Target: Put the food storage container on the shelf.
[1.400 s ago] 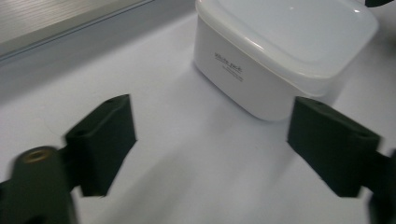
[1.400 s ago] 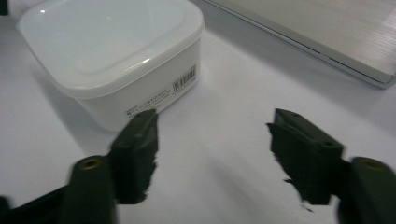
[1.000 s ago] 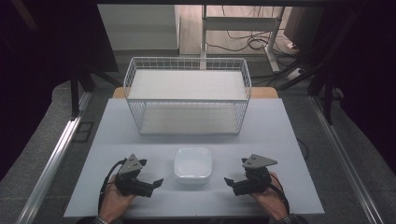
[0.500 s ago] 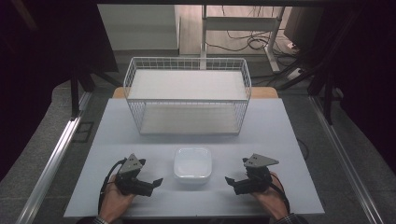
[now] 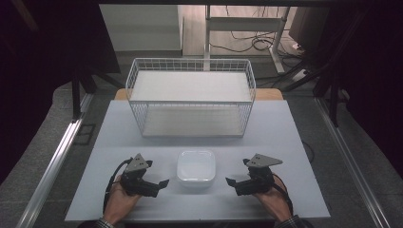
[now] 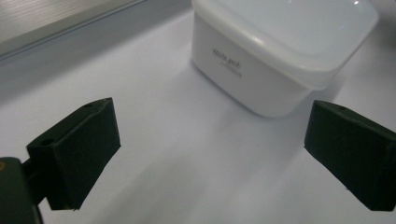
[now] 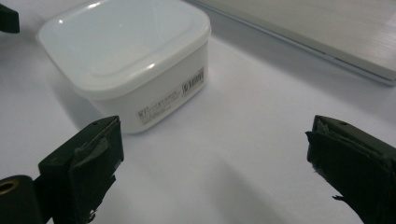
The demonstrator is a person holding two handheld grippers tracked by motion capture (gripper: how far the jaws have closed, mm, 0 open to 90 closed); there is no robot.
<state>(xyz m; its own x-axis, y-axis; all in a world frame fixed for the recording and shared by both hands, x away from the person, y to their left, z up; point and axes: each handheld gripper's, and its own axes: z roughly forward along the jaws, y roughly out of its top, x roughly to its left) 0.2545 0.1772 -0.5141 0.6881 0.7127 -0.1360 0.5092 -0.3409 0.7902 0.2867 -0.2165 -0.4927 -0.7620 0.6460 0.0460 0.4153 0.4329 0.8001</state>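
Right now, left to right across the table as I see it from the high view:

Left gripper (image 5: pixel 159 183): my jaws stand wide apart and empty, resting low over the table (image 5: pixel 285 142); they aim rightward at the tub.

Tub (image 5: pixel 196 168): it sits near the front edge, midway between my two grippers and apart from both. In the left gripper view it (image 6: pixel 280 51) lies ahead and toward the right jaw; in the right gripper view it (image 7: pixel 126 56) lies ahead and toward the left jaw.

Long axis: I judge there is none to speak of; the tub is a rounded square, so either approach suits it.

Nearer hand: I cannot tell; both look about equally near.

Right gripper (image 5: pixel 233 182): jaws spread wide, holding nothing, aimed leftward at the tub.

Materials: white translucent plastic tub with a glossy, slightly domed lid and printed labels on its walls; black blocky jaw pads, the right pair frayed; matte white tabletop.

Wire basket (image 5: pixel 190 102): white mesh, rectangular, well beyond the tub.
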